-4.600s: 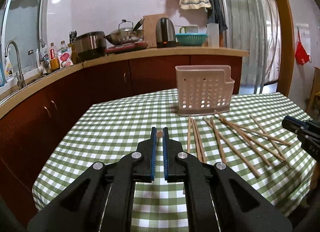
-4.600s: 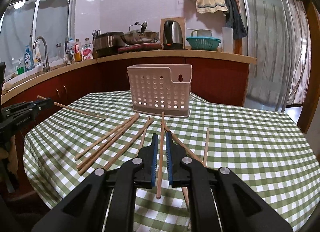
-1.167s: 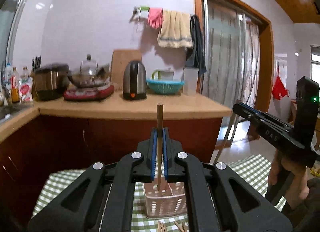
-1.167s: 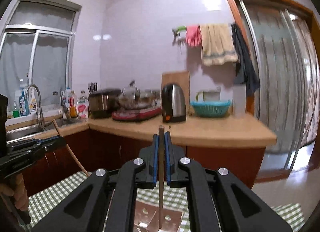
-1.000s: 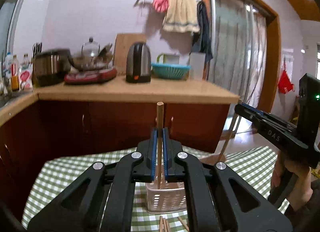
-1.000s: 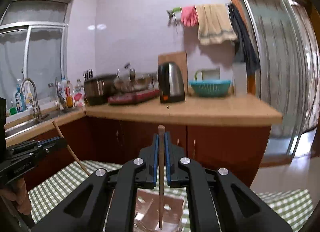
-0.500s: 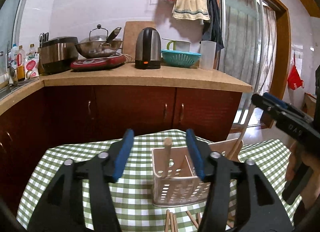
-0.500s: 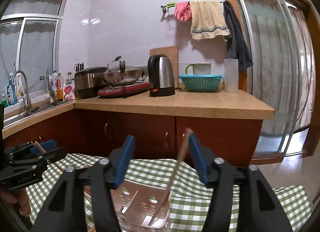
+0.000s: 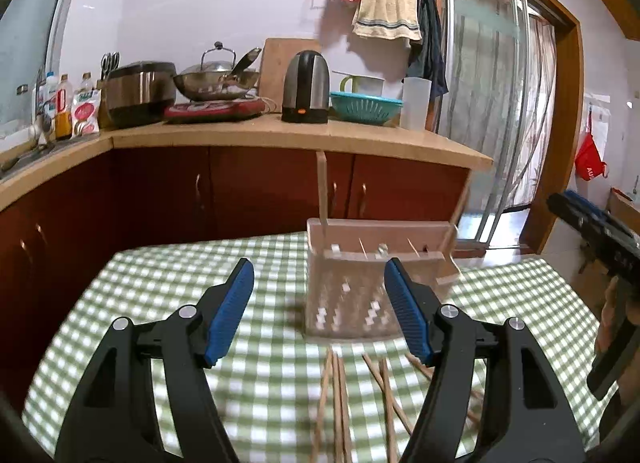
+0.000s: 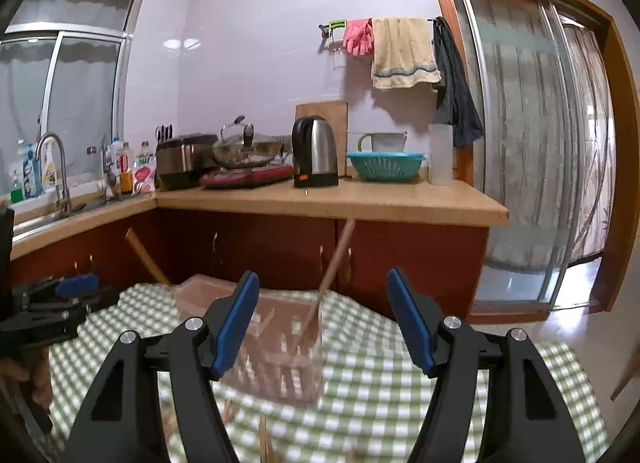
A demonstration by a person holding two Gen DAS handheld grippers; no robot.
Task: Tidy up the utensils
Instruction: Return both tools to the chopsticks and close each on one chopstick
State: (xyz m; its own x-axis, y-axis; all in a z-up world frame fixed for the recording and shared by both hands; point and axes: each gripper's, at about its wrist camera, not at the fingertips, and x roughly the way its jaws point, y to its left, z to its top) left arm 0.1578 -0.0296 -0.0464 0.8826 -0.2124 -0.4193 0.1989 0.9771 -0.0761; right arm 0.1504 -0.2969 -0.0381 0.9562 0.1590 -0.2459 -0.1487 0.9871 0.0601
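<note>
Both grippers up over table, both empty. Left gripper [image 9: 318, 317] spread wide, nothing betw. the blue pads [image 9: 230, 311]. Right gripper [image 10: 322, 319] likewise spread wide, nothing held.

Utensil basket [image 9: 352, 295], pale perforated plastic, stands on green-check tablecloth [image 9: 160, 303] toward far edge, blurred in both views. Two chopsticks in it: upright chopstick [image 9: 322, 191] at basket's left end, leaning chopstick [image 9: 460, 207] at its right end, tilting out past the rim. Loose chopsticks [image 9: 340, 399] lie on cloth just in front of basket, fanned, near table's front edge.

Room to move: open cloth left of basket, bare out to the left table edge. Betw. far table edge and the dark red cabinets [image 9: 260, 191] only a narrow gap. Right side tighter: right gripper body at that edge in left view, hand under it.

Right wrist view only: sink tap [image 10: 54, 171] and window at left, sliding glass door [image 10: 528, 167] w/ bare floor at right, basket seen from a corner w/ leaning chopstick rising mid-frame. Left gripper shows at its left edge, low over cloth. Loose sticks barely show there; left wrist view has them plain.
</note>
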